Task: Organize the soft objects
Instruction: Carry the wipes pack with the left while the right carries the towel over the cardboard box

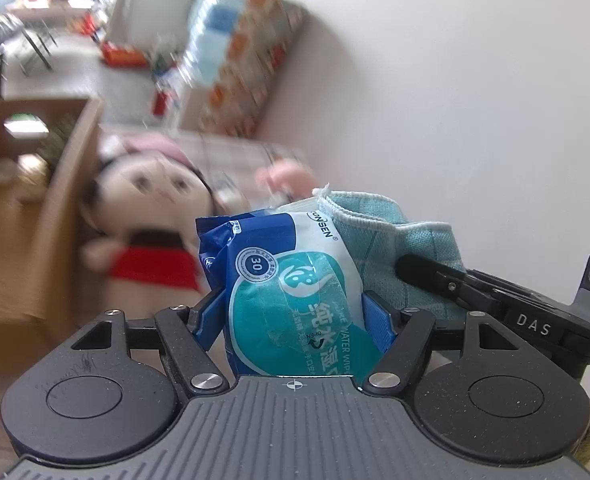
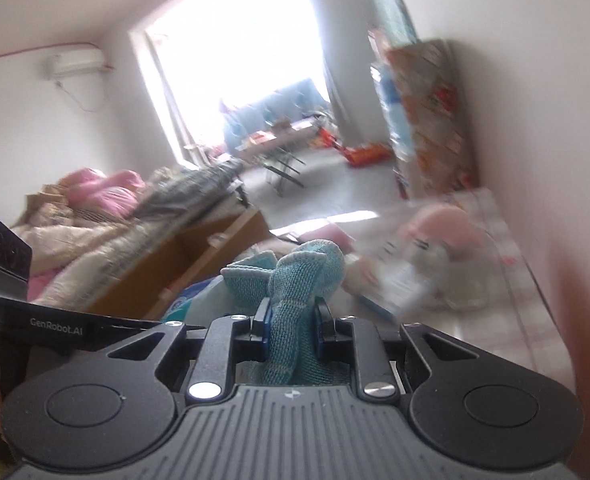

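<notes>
On the left, the left gripper (image 1: 293, 312) is clamped on a blue pack of wet wipes (image 1: 291, 292), held clear of the blurred cardboard box (image 1: 61, 184) and plush doll (image 1: 151, 220); the pack looks light, squashy and slick-skinned, best pinched across its middle. To the right, the right gripper (image 2: 291, 326) pinches a bunched teal cloth (image 2: 295, 292), limp and light, so a gathered fold holds it well
</notes>
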{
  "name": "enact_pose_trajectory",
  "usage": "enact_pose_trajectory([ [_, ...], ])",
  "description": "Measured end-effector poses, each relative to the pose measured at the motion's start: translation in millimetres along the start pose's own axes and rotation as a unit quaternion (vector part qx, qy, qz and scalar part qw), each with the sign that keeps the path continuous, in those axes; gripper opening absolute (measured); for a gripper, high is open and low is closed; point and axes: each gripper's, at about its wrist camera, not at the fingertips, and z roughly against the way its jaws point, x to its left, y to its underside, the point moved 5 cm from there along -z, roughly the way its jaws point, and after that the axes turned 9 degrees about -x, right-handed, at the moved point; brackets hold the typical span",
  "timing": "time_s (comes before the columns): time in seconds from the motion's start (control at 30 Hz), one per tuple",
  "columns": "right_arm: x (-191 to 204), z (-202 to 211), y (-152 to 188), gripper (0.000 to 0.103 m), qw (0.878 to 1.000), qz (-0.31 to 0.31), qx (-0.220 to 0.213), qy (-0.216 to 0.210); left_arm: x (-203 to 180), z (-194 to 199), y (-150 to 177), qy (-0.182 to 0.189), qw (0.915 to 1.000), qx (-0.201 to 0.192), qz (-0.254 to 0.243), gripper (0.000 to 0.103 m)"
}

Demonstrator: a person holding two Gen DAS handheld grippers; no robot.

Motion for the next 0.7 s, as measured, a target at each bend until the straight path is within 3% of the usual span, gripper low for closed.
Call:
enact_pose_trajectory([
  [0.2,71,-50,-36,0.021,0.995,0.018,-0.014,-0.095,31,74,-41,-0.047,0.9958,-0.079,-0.005,0.07],
  [0.4,130,-145,-57,0.021,0.985,0.002,0.041,-0.168,90,115,-83,-0.135,0.984,-0.116,-0.007,0.07],
  [0.53,167,-219,-54,0.021,0.98,0.009,0.095,-0.174,138,117,-106,-0.19,0.9746,-0.118,-0.005,0.07],
  [0.7,187,-311,-31,0.021,0.974,0.011,0.175,-0.146,201,95,-124,-0.254,0.963,-0.091,-0.003,0.07],
])
